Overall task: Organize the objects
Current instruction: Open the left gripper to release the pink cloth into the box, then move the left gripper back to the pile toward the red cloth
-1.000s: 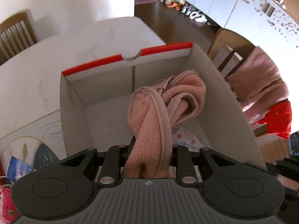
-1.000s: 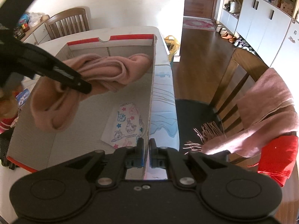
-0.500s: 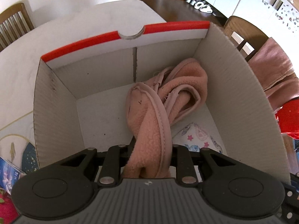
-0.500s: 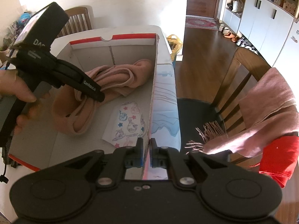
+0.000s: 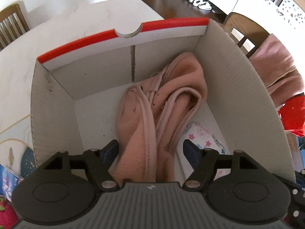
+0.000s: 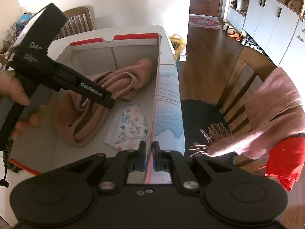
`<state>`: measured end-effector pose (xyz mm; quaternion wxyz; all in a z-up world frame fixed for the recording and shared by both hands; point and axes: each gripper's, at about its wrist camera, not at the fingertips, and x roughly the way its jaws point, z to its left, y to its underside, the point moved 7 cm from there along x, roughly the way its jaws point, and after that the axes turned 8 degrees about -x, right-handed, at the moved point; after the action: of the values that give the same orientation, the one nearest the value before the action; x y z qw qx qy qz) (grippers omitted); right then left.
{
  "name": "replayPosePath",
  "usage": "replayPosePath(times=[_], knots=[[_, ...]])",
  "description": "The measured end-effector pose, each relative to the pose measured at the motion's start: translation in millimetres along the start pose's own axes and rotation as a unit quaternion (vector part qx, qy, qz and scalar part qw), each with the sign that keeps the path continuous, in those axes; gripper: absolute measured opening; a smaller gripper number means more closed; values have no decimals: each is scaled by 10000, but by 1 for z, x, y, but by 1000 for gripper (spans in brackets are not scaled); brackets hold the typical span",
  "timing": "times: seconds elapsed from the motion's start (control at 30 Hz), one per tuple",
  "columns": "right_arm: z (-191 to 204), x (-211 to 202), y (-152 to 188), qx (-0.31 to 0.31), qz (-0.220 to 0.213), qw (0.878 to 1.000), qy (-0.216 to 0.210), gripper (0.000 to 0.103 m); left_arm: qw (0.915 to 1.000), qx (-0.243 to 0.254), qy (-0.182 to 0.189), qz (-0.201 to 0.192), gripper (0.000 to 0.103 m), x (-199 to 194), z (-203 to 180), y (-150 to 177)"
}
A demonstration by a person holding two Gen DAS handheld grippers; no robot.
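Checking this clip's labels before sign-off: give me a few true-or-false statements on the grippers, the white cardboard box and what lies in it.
1. The left gripper has its fingers spread apart around the pink fleece garment. True.
2. The right gripper is open and holds nothing. False: it is shut on the side wall of the white cardboard box with a red rim.
3. A cartoon-printed packet lies on the box floor beside the garment. True.
4. The fringed pink scarf lies inside the box. False: it hangs over the wooden chair outside it.
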<state>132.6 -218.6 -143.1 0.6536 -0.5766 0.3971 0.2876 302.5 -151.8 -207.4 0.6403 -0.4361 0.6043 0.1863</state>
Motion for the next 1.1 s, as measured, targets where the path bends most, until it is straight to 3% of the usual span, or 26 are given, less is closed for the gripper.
replayPosePath(times=[0.57, 1.1], knots=[[3, 3, 3, -58, 100, 9999, 56, 6, 9971, 264, 510, -497, 74, -65, -9, 13], [7, 2, 5, -160, 210, 9994, 219, 5, 9906, 235, 795, -1092, 74, -142, 27, 55]])
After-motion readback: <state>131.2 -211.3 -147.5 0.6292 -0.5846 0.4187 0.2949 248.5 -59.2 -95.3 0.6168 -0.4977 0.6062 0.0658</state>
